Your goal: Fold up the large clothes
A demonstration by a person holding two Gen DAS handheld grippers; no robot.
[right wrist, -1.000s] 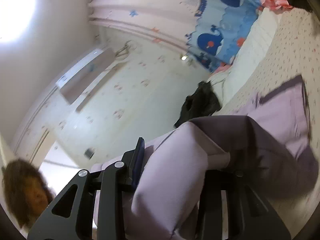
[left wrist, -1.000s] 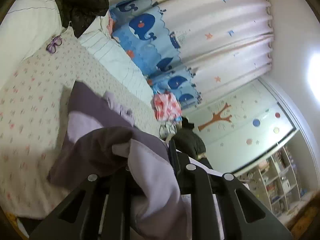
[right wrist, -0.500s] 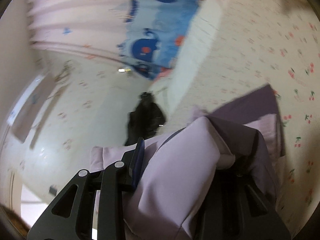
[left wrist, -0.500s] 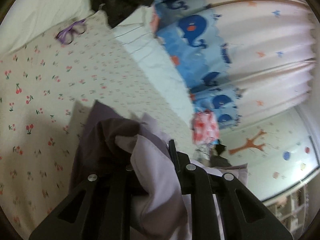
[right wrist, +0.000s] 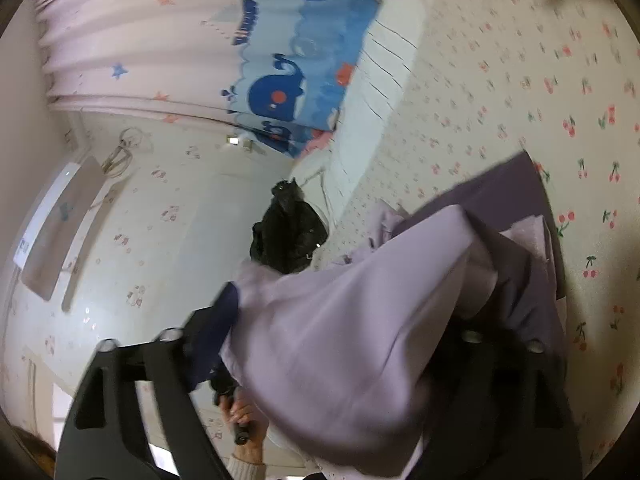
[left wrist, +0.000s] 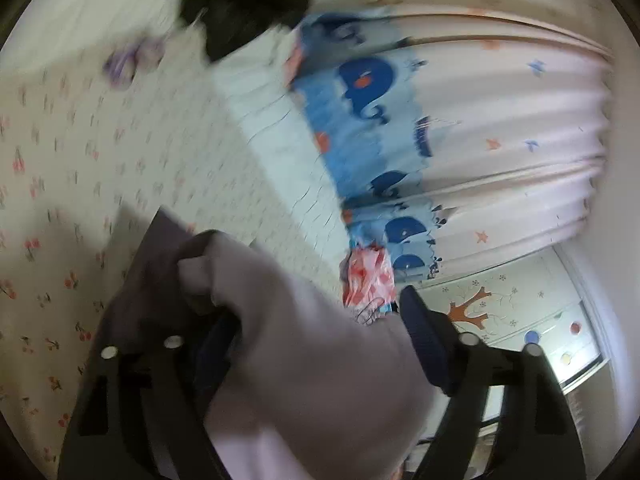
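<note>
Draping across both spread-fingered tools, left gripper [left wrist: 312,344] and right gripper [right wrist: 352,320], soft lilac-and-purple fabric garment [left wrist: 304,360] [right wrist: 360,312]; neither clamps it. Its far end rests on cherry-print bedsheet [right wrist: 520,60].

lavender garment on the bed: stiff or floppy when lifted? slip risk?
Likely floppy: the lavender garment drapes and bunches over the right gripper. Probably light, since it folds softly over the left gripper too. Slip risk seems real: both grippers look spread, with the cloth lying loose between the fingers.
</note>
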